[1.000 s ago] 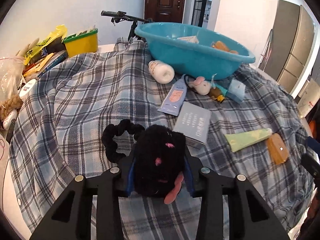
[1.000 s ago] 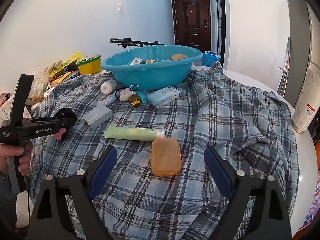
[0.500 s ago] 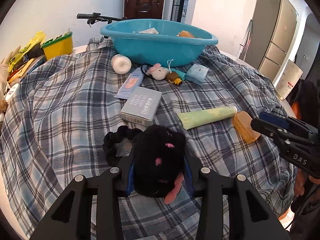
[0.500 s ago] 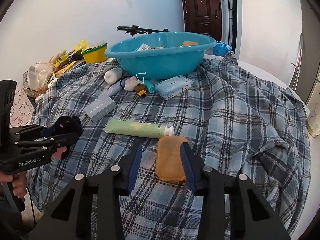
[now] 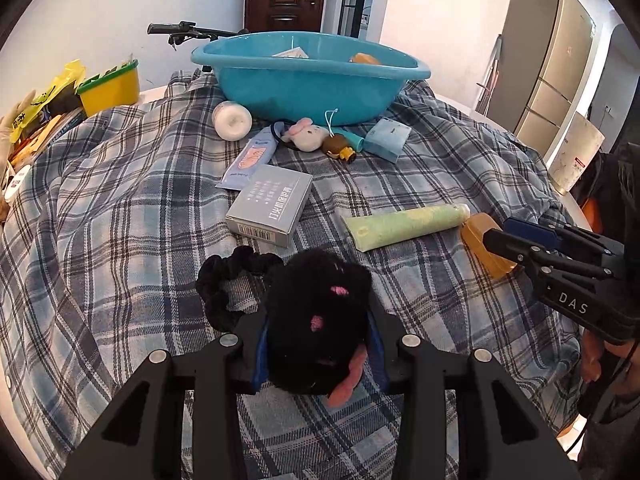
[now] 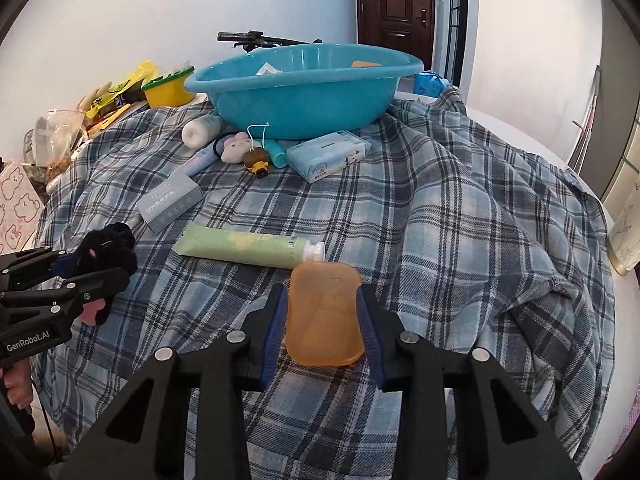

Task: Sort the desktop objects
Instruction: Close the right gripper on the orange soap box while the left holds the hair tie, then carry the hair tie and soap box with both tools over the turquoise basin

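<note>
On the plaid cloth (image 6: 440,200) an orange translucent case (image 6: 322,320) lies flat. My right gripper (image 6: 323,296) has it between its blue pads, which touch both sides as the jaws are closing. In the left wrist view the right gripper (image 5: 496,236) covers part of the case (image 5: 474,226). My left gripper (image 5: 318,320) is shut on a black plush toy (image 5: 320,280) with pink marks, held just above the cloth. A black scrunchie (image 5: 228,276) lies to its left. A blue basin (image 6: 304,92) holding a few items stands at the back.
A green tube (image 6: 240,246), a grey box (image 6: 170,202), a wipes pack (image 6: 328,154), a white bottle (image 6: 200,130) and small plush charms (image 6: 236,148) lie in front of the basin. A yellow tub (image 6: 168,90) and bags sit at the far left. A hand (image 6: 18,384) holds the left gripper.
My right gripper came forward and down over the orange case and its jaws closed from wide to against its sides. The left gripper swung right with the black toy still held.
</note>
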